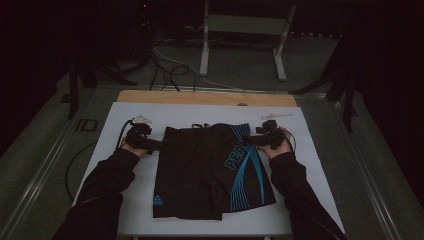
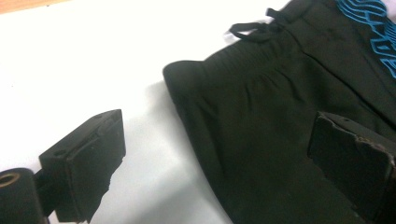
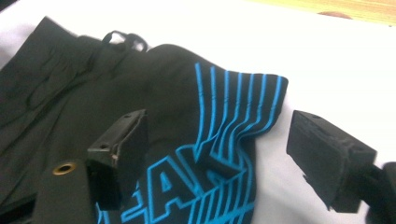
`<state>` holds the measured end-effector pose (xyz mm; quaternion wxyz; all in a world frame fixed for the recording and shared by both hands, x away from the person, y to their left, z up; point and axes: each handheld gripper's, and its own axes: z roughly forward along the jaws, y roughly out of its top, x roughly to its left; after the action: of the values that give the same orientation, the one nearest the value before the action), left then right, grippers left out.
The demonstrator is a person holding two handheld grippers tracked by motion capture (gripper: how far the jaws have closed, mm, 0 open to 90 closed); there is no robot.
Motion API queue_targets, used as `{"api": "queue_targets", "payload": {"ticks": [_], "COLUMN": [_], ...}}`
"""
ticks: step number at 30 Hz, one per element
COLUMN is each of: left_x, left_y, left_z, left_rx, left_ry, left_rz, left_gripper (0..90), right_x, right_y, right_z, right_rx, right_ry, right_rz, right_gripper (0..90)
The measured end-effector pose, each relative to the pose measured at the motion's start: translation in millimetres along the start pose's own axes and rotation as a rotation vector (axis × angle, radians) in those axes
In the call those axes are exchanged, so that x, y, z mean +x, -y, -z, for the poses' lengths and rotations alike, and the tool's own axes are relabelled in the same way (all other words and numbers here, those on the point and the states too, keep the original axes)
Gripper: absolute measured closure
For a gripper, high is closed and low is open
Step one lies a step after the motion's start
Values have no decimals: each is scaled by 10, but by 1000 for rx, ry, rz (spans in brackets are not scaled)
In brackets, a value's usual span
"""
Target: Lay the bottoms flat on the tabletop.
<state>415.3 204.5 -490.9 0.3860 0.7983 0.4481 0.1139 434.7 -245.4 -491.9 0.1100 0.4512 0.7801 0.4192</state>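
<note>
Black swim shorts with blue stripes and lettering lie flat on the white table cover, waistband toward the far side. My left gripper is at the shorts' left waist corner, open, one jaw over the white cover and the other over the black fabric. My right gripper is at the right waist corner, also open, straddling the blue-striped edge; nothing is pinched. The drawstring lies at the middle of the waistband.
A white cover lies over a wooden table whose far edge shows. Two small pale scraps sit near the far corners of the cover. Beyond are a metal frame and cables on the floor.
</note>
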Motion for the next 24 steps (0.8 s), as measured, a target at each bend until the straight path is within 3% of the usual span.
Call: {"api": "queue_targets", "payload": {"ticks": [2, 3, 4, 10, 14, 16, 18, 19, 20, 21, 24], "left_x": [15, 37, 51, 106, 130, 134, 142, 142, 143, 137, 121], "left_y": [-6, -18, -18, -10, 22, 42, 39, 39, 36, 33, 10], "left_z": [-30, -106, -128, -287, -387, -415, -422, -422, -427, -429, -410], "left_rx": [2, 6, 5, 12, 36, 26, 18, 18, 13, 12, -6], "left_ry": [0, -20, -12, 18, 21, 17, 13, 13, 19, 15, 12], "left_rz": [1, 12, 18, 69, 78, 84, 93, 93, 84, 82, 80], "left_gripper": [74, 74, 112, 193, 299, 392, 473, 526, 526, 623, 748], "right_x": [-35, -64, -137, -248, -267, -274, -268, -268, -265, -253, -238], "right_y": [-1, -3, 4, -2, -10, -10, -9, -9, -8, -11, -21], "right_z": [-28, -53, -111, -237, -309, -345, -368, -368, -379, -387, -389], "right_rx": [-5, 1, 0, 28, 47, 66, 75, 75, 82, 88, 104], "right_ry": [-9, -4, 9, 33, 38, 34, 50, 50, 49, 59, 59], "right_rz": [-17, -34, -66, -119, -134, -145, -143, -143, -141, -133, -126], "right_gripper": [245, 259, 306, 329, 373, 422, 522, 522, 560, 664, 823]}}
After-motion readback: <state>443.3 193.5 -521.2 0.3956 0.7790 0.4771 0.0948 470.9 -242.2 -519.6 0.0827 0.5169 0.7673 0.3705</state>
